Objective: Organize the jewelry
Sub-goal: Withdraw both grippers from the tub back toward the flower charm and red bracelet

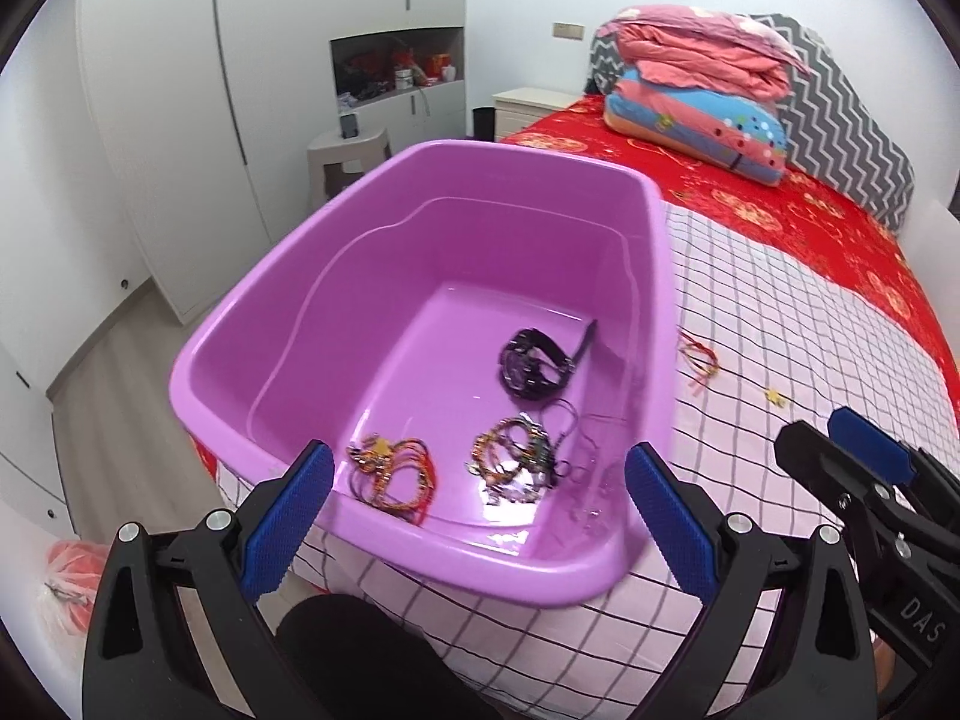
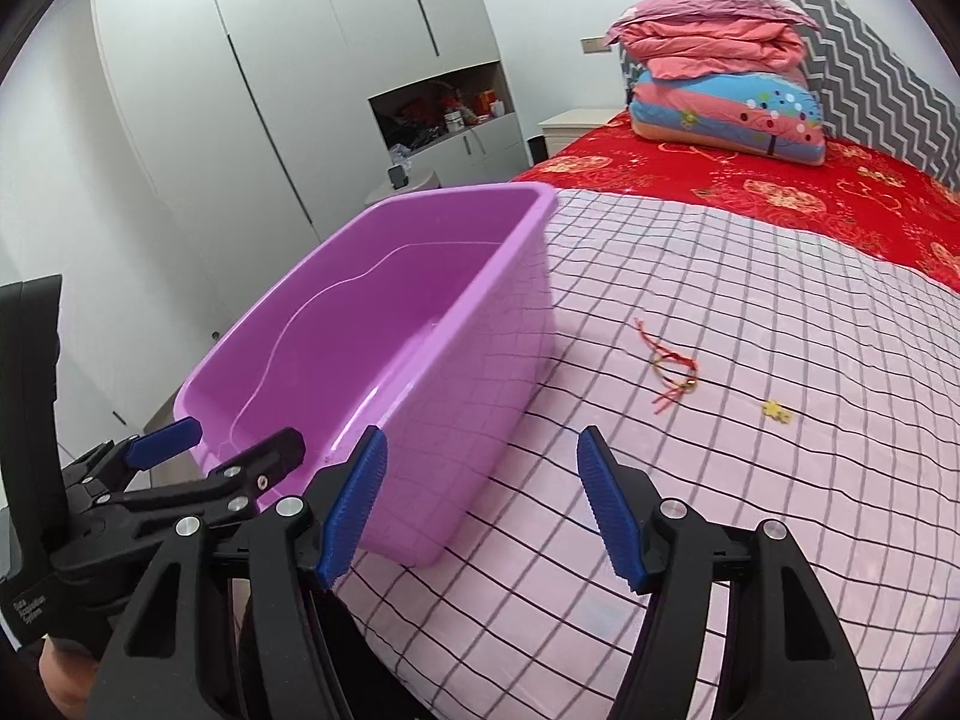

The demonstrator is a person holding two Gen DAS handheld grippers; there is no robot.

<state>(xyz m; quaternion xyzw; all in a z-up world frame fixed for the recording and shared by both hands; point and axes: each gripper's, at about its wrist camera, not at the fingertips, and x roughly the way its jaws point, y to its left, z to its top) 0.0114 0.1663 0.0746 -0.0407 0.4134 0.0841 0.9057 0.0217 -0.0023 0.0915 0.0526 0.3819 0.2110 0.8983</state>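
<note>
Seen from the left wrist: left gripper (image 1: 480,510) spread wide and empty over the near rim of the purple tub (image 1: 420,558), with a black watch (image 1: 534,363) and two tangles of bracelets (image 1: 510,459) already inside. Seen from the right wrist: right gripper (image 2: 483,510) unclenched, holding nothing, above the checked bedsheet (image 2: 780,480). Still left outside, judging by position: a red string bracelet (image 2: 672,369) and a small yellow charm (image 2: 777,411), so mostly done.

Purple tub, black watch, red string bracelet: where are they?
purple tub (image 1: 384,546): left wrist view, near rim.
black watch (image 1: 534,363): left wrist view, its body.
red string bracelet (image 2: 675,367): right wrist view, its loop.
</note>
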